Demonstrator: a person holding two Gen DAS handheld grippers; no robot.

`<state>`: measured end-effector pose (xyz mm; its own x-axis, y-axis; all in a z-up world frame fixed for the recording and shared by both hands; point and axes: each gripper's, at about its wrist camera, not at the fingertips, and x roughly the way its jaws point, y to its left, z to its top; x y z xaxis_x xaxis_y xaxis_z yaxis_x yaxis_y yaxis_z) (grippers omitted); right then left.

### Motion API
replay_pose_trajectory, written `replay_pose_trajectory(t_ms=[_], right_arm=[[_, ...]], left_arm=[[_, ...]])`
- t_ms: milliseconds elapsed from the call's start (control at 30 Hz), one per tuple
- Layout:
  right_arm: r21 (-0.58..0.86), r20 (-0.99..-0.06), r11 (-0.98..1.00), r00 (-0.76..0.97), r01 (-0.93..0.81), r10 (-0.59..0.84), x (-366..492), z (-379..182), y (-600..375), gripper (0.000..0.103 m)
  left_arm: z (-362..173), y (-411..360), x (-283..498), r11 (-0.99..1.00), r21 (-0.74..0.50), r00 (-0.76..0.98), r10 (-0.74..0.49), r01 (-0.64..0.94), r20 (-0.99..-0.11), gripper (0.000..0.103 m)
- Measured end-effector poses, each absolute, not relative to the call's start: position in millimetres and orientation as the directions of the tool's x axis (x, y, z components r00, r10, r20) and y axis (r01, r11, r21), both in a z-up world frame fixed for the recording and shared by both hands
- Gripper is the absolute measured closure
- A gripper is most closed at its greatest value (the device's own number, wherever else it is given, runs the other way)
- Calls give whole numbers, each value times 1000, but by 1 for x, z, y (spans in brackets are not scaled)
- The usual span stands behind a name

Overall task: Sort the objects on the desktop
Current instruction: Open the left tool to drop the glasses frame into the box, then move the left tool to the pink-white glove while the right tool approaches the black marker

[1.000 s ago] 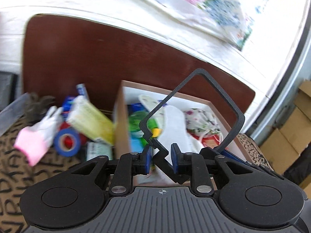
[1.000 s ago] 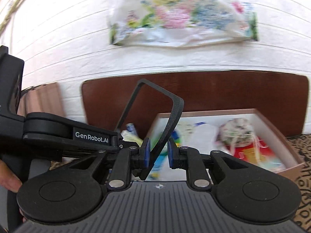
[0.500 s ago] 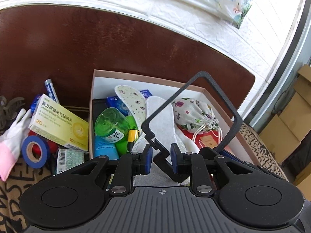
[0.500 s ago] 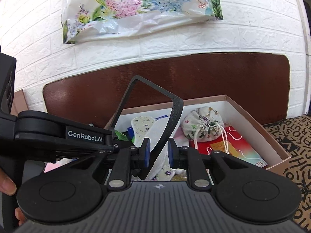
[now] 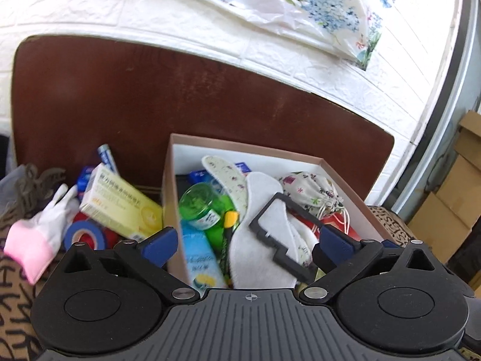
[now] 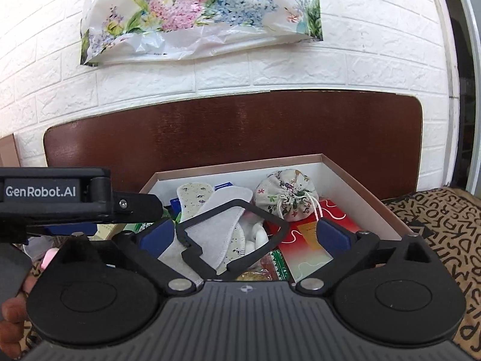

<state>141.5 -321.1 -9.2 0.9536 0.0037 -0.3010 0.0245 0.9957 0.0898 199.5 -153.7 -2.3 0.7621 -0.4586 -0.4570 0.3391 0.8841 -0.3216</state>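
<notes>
Both my grippers are opening up right now, jaws going wide with nothing pinched. The left gripper (image 5: 243, 245) and right gripper (image 6: 245, 236) both sit over the box (image 5: 336, 167), and the black frame (image 5: 284, 236) lies loose on the white pads (image 5: 261, 255) inside it, tilted, not touched by either set of blue pads as far as I can see.

Handling guess: the frame looks like thin rigid plastic, very light, an open loop with a notched end. Probably a bit slick and it could snap if twisted. If it needs shifting, I'd pinch one straight bar across its thin side, not the notch. The stuff under it is soft and heaped, so it'll likely rock or slide.

View differences: the left cam shows what's outside the box on the left, namely a yellow carton (image 5: 120, 207), blue tape (image 5: 85, 236) and a white glove (image 5: 45, 228) with a pink cuff, all yet to be sorted I reckon. It also shows a green bottle (image 5: 201, 203) in the box. The right cam misses most of that since the left gripper's body blocks that side, but it gives a clearer look at the floral pouch (image 6: 284, 195), the red card (image 6: 312, 240) and the frame (image 6: 233, 234) from the other side.
</notes>
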Motion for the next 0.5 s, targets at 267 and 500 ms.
replay_pose_trajectory(t_ms=[267, 500], right_arm=[[72, -298, 997, 953, -27, 47, 130, -3, -300, 0], [17, -277, 993, 954, -114, 114, 117, 5, -266, 0]], left_arm=[[-3, -120, 182, 884, -373, 773, -440, 283, -456, 0], [-5, -73, 152, 880, -412, 795, -418, 234, -440, 0]])
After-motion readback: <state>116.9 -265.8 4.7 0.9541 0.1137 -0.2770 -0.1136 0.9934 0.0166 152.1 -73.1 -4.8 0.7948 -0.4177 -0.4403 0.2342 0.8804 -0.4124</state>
